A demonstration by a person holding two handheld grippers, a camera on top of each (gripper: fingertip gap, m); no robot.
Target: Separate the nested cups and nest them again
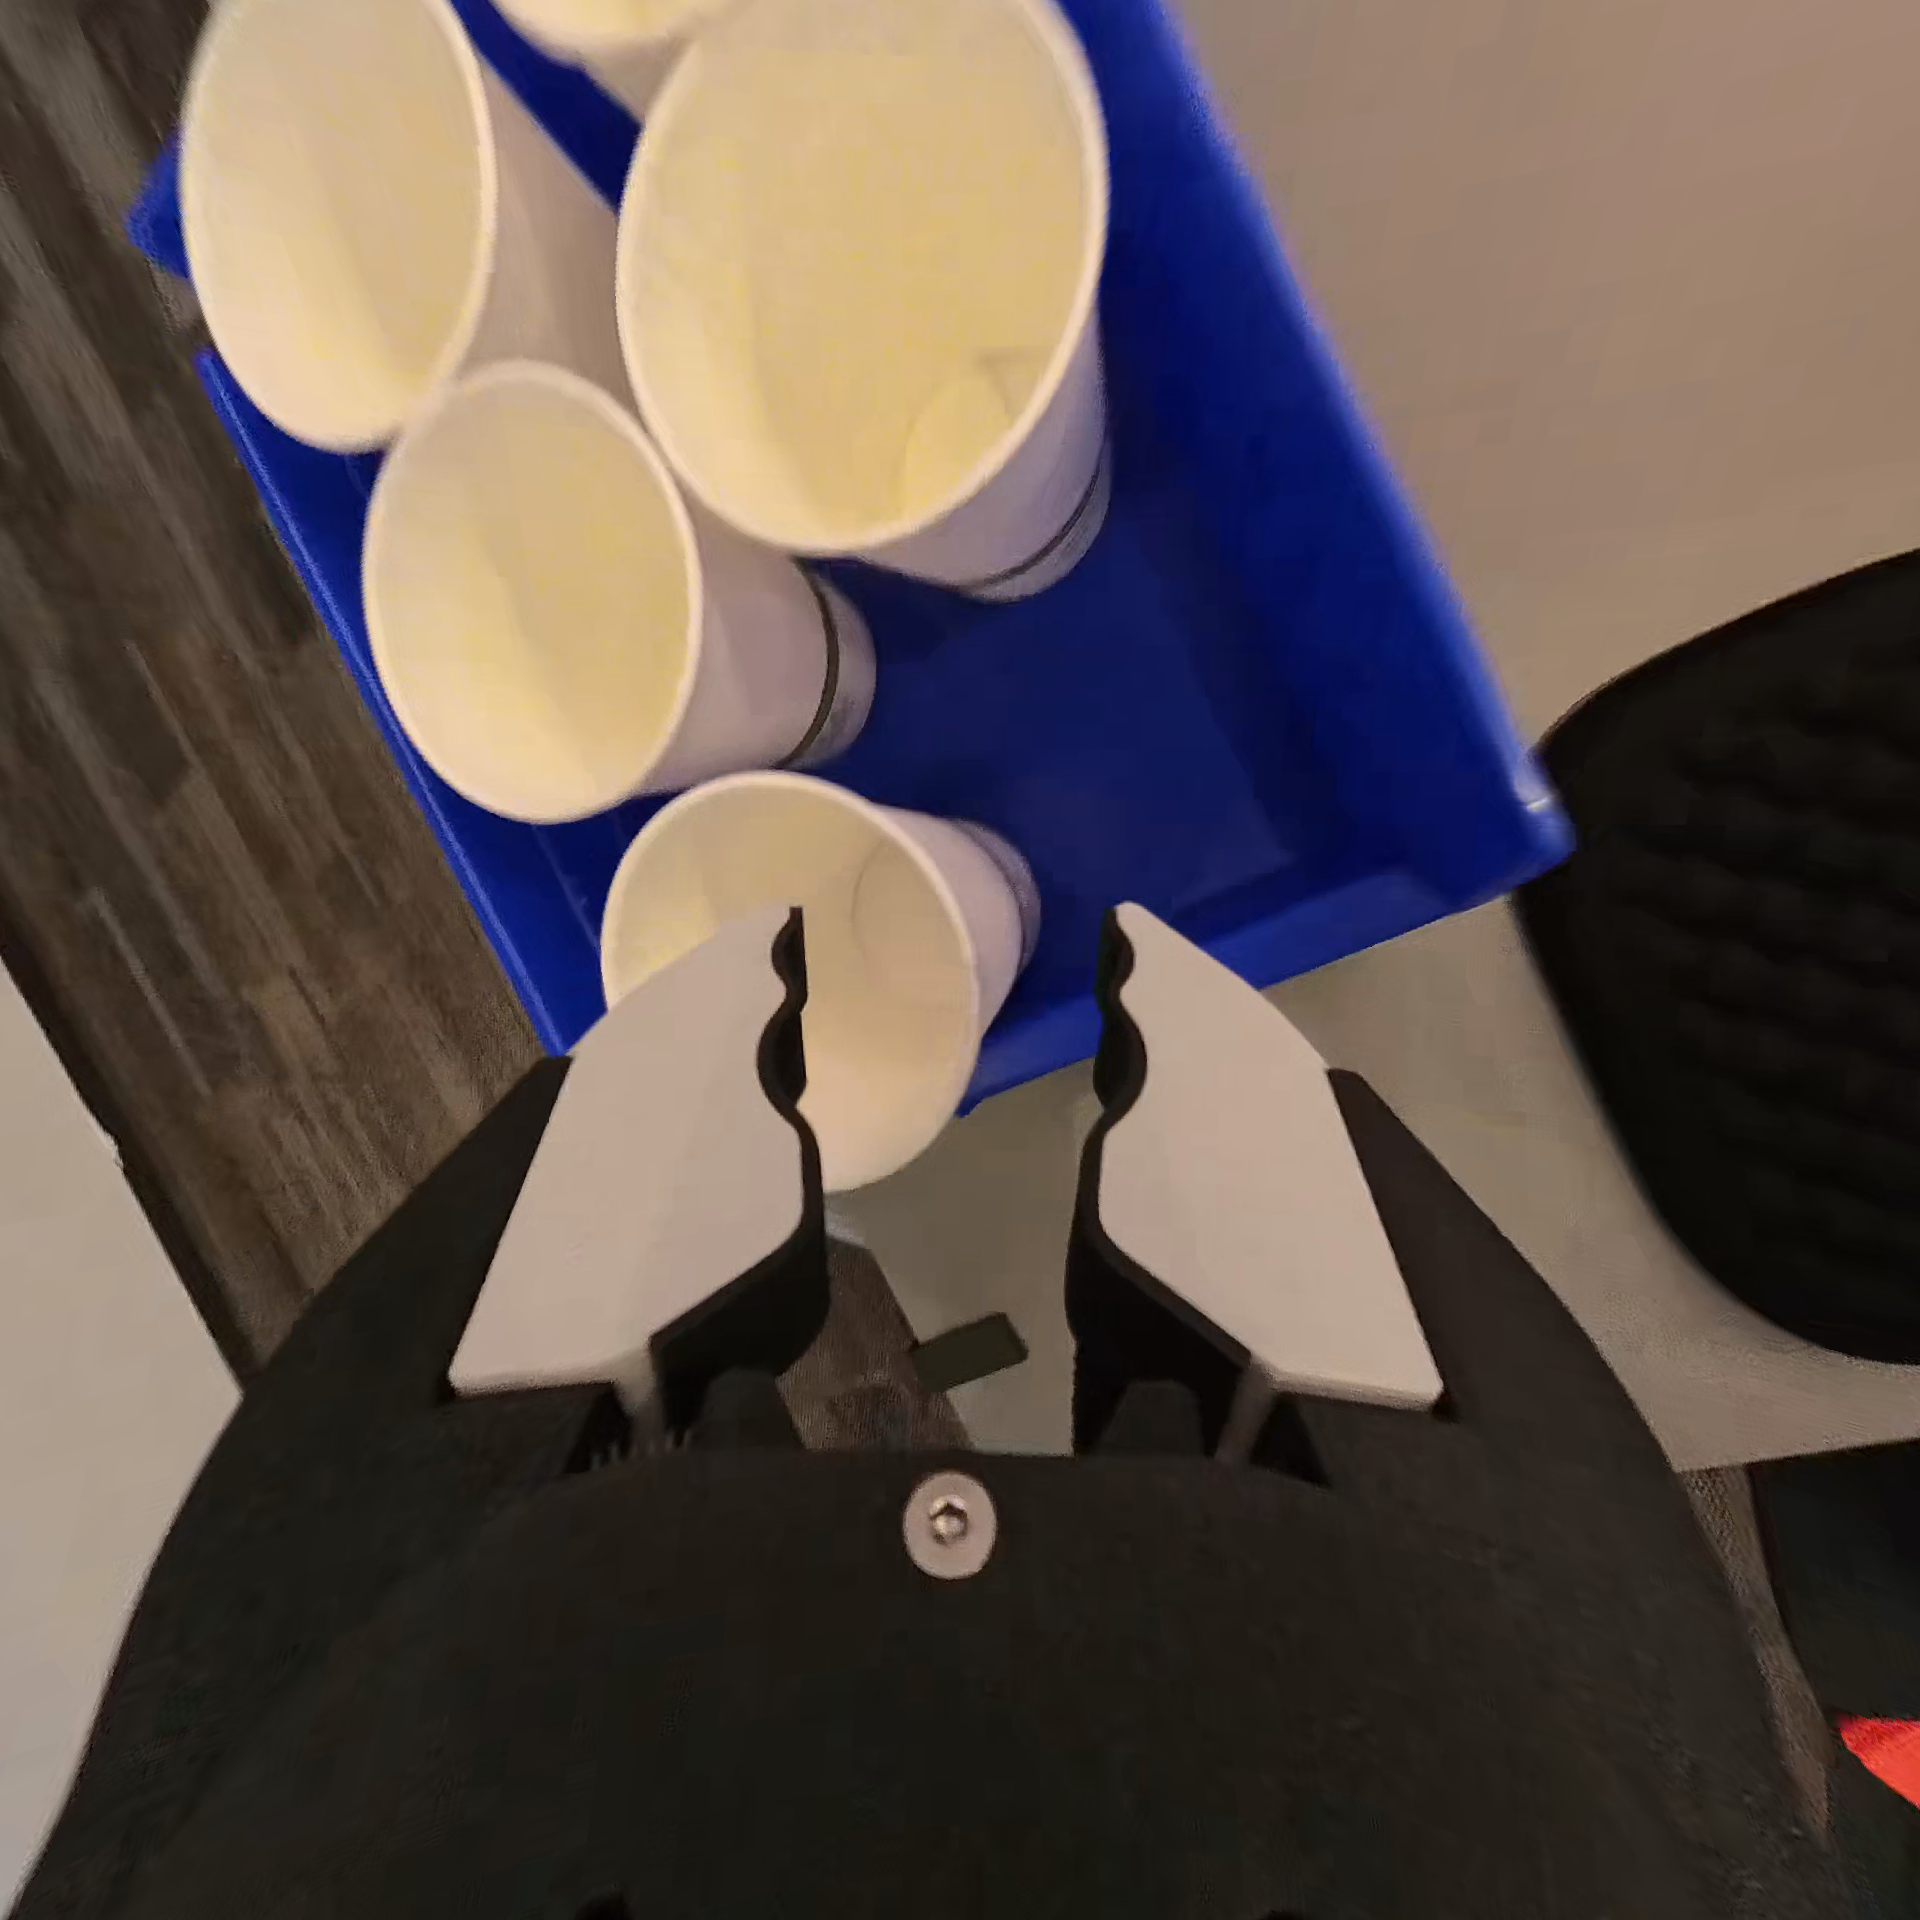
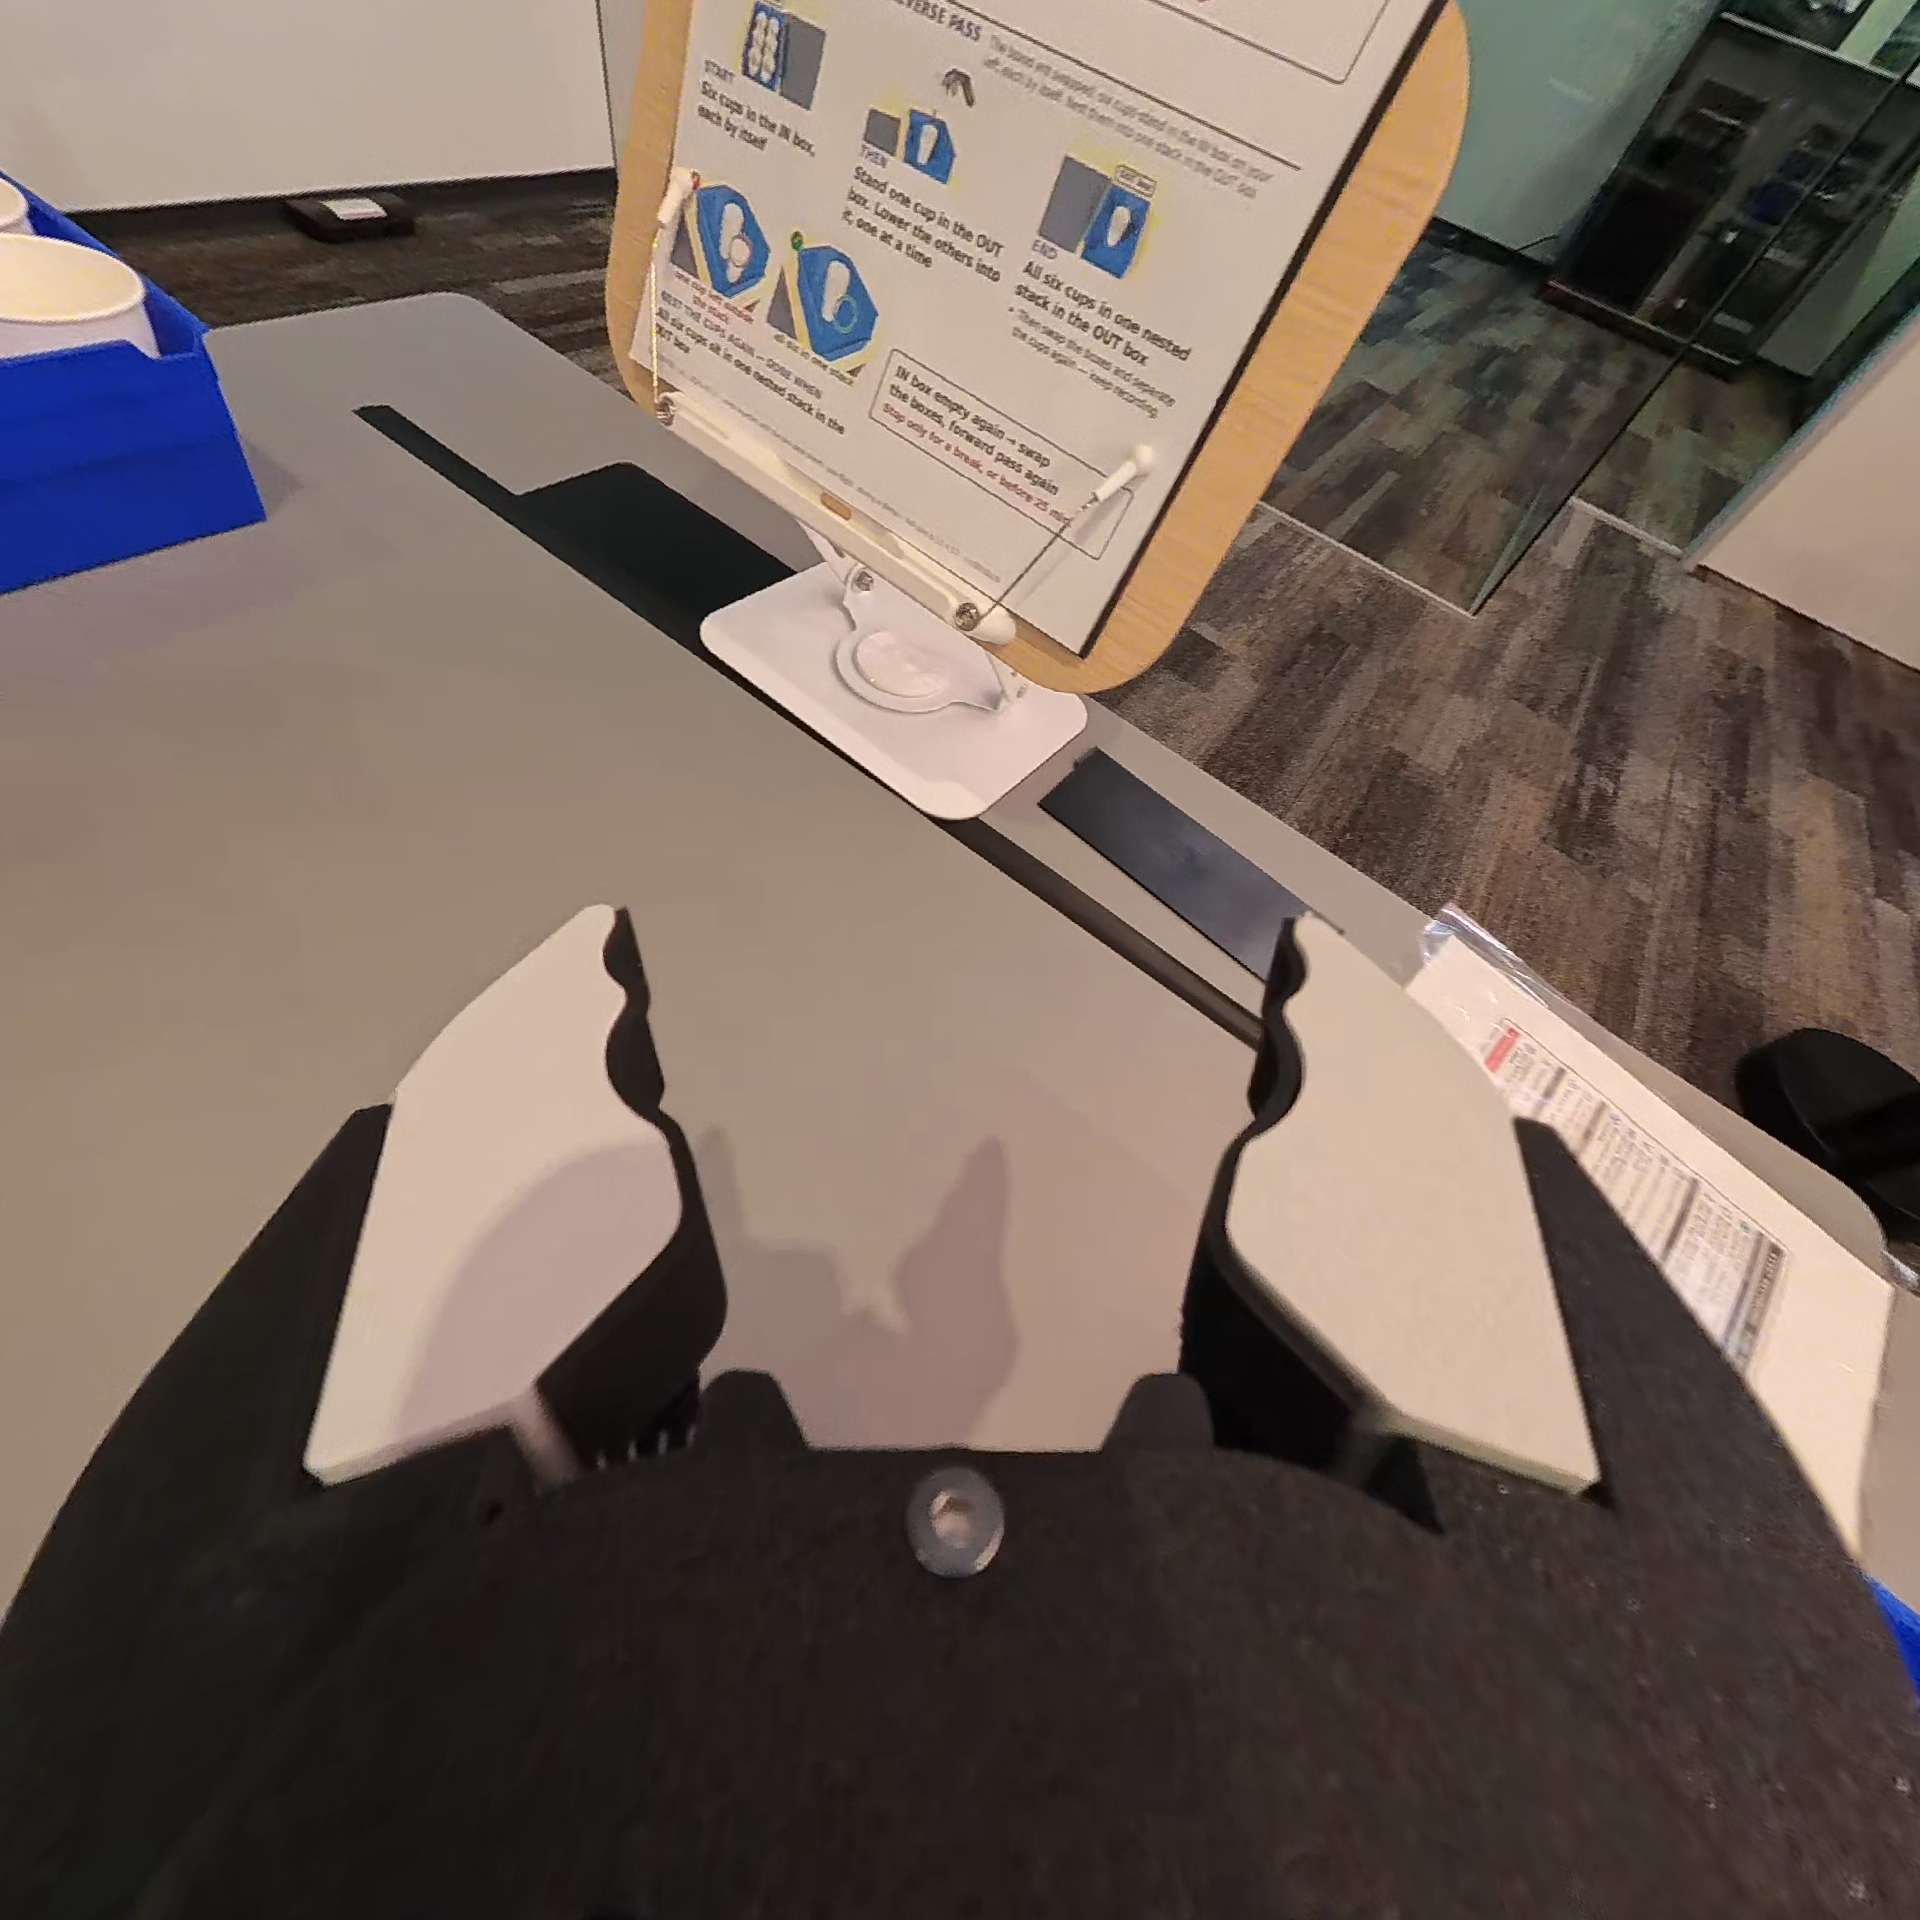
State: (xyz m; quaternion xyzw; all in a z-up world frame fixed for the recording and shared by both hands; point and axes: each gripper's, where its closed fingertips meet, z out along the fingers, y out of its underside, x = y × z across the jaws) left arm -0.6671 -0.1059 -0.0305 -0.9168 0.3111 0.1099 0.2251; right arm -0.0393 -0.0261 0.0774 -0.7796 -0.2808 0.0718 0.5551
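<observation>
Left wrist view first: the left tool (image 1: pixel 951 935) is open with nothing in it, hanging over the near end of the blue bin (image 1: pixel 1299 665). The nearest cup (image 1: pixel 831 966) sits right at the tips; the left finger (image 1: pixel 686 1122) overlaps its mouth, the right finger is off to the side over the bin floor. My guess is it's lining up to pinch that cup's wall, one finger inside and one outside, but it hasn't closed on anything yet.

Count in this view: four paper cups fully in sight, all standing apart, plus a fifth rim (image 1: pixel 613 21) cut off at the top edge, farthest from the tool. So five at least. Standing singly like that makes each wall easy to grab. There's a black chair (image 1: pixel 1745 987) off to the tool's right.

Right wrist view: the right tool (image 2: pixel 956 935) is spread wide and empty over bare grey worktop (image 2: pixel 416 831), looks like it's just waiting its turn. Ahead of it stands one instruction board on a white stand (image 2: pixel 894 717). Far to the tool's left is the bin corner (image 2: pixel 104 436) with two cup rims (image 2: pixel 62 291) showing. A bagged paper (image 2: pixel 1621 1164) lies to its right.
</observation>
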